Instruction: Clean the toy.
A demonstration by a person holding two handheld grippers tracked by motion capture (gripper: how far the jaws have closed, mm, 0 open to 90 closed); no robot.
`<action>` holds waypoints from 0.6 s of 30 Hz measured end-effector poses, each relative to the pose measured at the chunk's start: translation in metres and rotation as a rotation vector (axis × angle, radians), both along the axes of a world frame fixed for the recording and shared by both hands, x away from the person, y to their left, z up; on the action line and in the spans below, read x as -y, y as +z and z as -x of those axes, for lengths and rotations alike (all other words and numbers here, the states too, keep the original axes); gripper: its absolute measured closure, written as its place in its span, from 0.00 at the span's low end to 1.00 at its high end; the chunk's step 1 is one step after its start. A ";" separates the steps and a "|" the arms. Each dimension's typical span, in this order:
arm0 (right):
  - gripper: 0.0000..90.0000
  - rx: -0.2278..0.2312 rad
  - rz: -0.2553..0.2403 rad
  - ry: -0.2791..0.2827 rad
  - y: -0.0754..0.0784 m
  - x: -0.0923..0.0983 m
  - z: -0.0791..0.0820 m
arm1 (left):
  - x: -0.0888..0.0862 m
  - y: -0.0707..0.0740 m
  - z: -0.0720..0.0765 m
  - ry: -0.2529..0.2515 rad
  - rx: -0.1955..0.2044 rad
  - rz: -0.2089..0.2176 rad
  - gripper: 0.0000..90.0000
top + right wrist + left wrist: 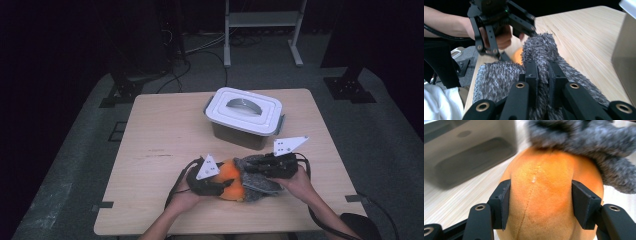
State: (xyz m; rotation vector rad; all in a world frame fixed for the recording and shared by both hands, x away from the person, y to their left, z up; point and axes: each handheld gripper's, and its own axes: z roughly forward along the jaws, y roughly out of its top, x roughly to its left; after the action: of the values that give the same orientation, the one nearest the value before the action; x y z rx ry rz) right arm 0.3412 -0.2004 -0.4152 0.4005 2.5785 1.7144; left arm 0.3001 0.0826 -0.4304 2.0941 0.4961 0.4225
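1. The left hand-held gripper (216,187) clamps an orange plush toy (231,176); in the left gripper view both pads press its rounded sides, a stitched seam running up between them.
2. The right hand-held gripper (256,165), just right of the left one, pinches a fold of shaggy grey cloth (260,183) between nearly closed jaws.
3. The cloth drapes over the toy's far side.
4. Beyond both stands a white-lidded grey box (245,117) on the desk (150,150).

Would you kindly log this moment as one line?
left gripper: shut on orange plush toy | right gripper: shut on grey fuzzy cloth | lidded box: closed
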 end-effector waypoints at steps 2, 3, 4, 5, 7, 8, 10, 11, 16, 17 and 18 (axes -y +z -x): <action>0.88 -0.006 0.005 -0.007 -0.002 0.005 0.003 | -0.005 0.000 0.002 0.027 -0.017 0.022 0.42; 0.88 -0.008 0.012 -0.010 -0.003 0.006 0.004 | -0.007 0.000 0.003 0.024 -0.028 0.033 0.41; 0.88 -0.014 0.008 -0.013 -0.004 0.007 0.003 | -0.008 0.000 0.003 0.018 -0.036 0.041 0.39; 0.88 -0.021 0.003 -0.012 -0.005 0.007 0.002 | -0.008 0.000 0.003 0.011 -0.041 0.043 0.34; 0.88 -0.020 0.011 -0.010 -0.005 0.003 0.002 | -0.008 0.002 0.001 -0.002 -0.059 0.045 0.23; 0.88 -0.015 0.016 -0.004 -0.005 0.001 0.001 | -0.008 0.003 -0.001 -0.006 -0.066 0.045 0.17; 0.88 -0.014 0.025 0.004 -0.005 -0.003 0.001 | -0.007 0.004 -0.003 -0.016 -0.073 0.062 0.08; 0.88 -0.013 0.018 0.011 -0.005 -0.004 0.000 | -0.007 0.004 -0.004 -0.021 -0.069 0.059 0.06; 0.88 -0.001 -0.004 0.054 -0.002 -0.017 0.000 | 0.001 -0.001 -0.008 -0.068 -0.052 0.014 0.07; 0.88 0.003 -0.004 0.058 -0.002 -0.019 0.000 | 0.001 -0.001 -0.006 -0.066 -0.021 -0.001 0.15; 0.88 0.008 0.001 0.056 -0.002 -0.022 -0.001 | 0.001 -0.002 -0.004 -0.059 0.010 -0.026 0.26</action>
State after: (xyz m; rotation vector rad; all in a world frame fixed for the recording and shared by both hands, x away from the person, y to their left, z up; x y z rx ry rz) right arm 0.3418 -0.1786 -0.4176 0.3231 2.6096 1.7273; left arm 0.3045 0.0812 -0.4325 2.1250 0.4239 0.4063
